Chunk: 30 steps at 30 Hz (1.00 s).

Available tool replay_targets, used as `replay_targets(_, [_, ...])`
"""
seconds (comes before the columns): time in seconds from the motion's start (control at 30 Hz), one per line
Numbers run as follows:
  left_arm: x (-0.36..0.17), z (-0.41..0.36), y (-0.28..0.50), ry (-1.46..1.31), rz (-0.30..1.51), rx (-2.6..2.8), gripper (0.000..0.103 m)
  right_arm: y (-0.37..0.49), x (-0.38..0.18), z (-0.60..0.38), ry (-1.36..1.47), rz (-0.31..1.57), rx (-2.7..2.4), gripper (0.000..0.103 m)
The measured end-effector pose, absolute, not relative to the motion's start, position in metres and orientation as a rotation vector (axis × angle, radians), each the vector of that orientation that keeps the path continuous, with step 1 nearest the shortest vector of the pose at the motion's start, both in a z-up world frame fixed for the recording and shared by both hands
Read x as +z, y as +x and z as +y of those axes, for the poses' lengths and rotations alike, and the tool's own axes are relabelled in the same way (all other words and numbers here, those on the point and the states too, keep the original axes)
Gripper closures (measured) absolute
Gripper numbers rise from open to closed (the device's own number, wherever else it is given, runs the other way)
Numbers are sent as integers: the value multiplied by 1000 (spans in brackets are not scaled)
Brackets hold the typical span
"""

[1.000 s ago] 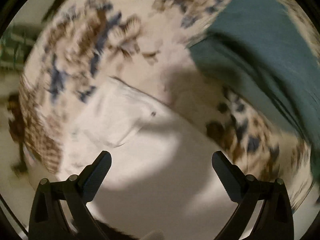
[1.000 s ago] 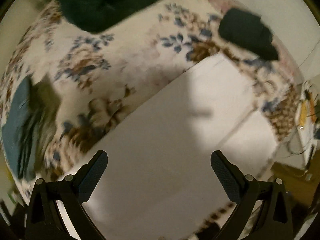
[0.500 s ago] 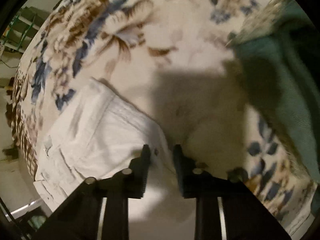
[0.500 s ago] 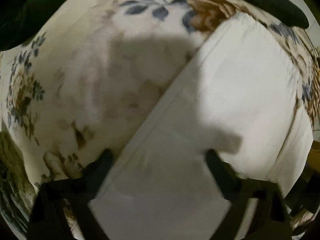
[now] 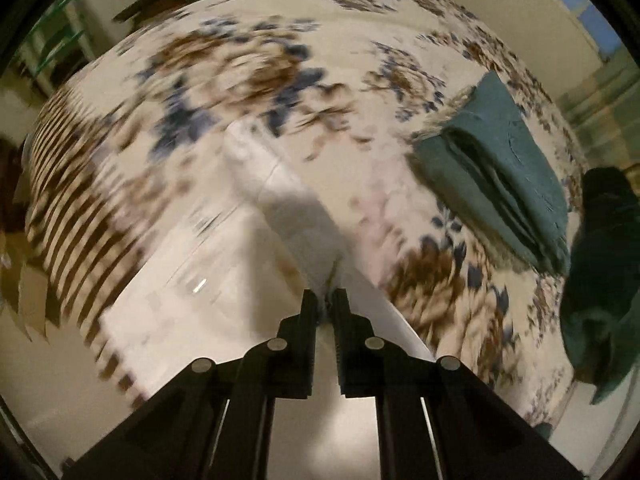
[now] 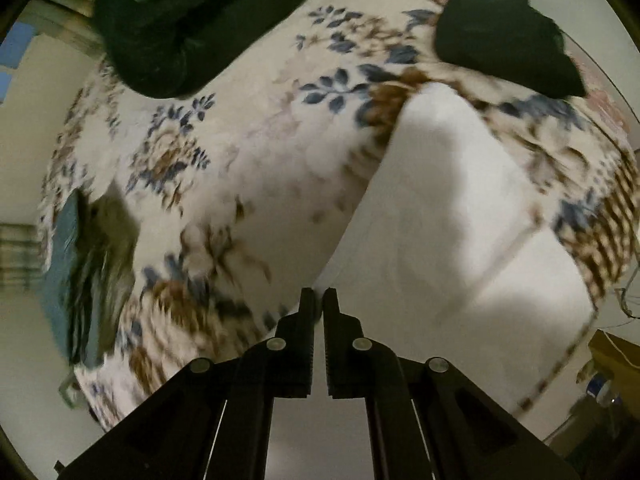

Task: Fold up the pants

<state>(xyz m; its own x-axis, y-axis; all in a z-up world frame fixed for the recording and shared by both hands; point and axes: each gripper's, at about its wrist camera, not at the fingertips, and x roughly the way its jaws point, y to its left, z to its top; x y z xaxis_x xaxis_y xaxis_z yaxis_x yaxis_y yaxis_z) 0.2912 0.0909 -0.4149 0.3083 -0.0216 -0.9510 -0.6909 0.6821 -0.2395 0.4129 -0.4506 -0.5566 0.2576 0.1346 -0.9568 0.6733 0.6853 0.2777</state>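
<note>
White pants lie on a floral blanket. My left gripper is shut on the pants' edge and holds a raised fold of white fabric above the blanket. In the right wrist view the white pants spread to the right, and my right gripper is shut on their near edge, lifting it off the blanket.
A folded teal garment lies right of the pants, with a dark green one beyond it. In the right wrist view a dark garment lies at the top left and another dark item at the top right.
Both grippers went from open to shut on the pants' edge. Both have since risen from the blanket, lifting the white fabric with them.
</note>
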Motion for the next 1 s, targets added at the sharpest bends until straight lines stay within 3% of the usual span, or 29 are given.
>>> replay_targets(0.13, [-440, 94, 228, -733, 1234, 534, 97, 338, -547, -469, 743, 1330, -399, 99])
replay_targets(0.37, [-540, 94, 162, -762, 1371, 648, 96, 255, -613, -493, 683, 1493, -464, 102])
replay_targets(0.5, [-543, 96, 154, -817, 1331, 651, 92, 233, -633, -516, 750, 1543, -427, 100])
replay_targets(0.53, [-541, 95, 153, -821, 1330, 648, 92, 229, -630, -525, 783, 1526, -411, 97])
replay_targets(0.63, [-527, 95, 153, -835, 1312, 647, 90, 216, -619, -554, 866, 1427, -430, 54])
replay_targets(0.67, [-525, 97, 152, -843, 1308, 646, 88, 210, -617, -566, 892, 1392, -451, 50])
replay_targets(0.7, [-521, 97, 155, -850, 1303, 647, 79, 207, -616, -580, 938, 1357, -476, 49])
replay_targets(0.73, [-522, 98, 153, -847, 1306, 653, 62, 206, -619, -588, 988, 1332, -476, 48])
replay_targets(0.8, [-524, 100, 156, -859, 1293, 641, 40, 206, -628, -608, 1094, 1269, -476, 48])
replay_targets(1.0, [-551, 107, 166, -834, 1300, 674, 39, 209, -682, -639, 1321, 1132, -576, 50])
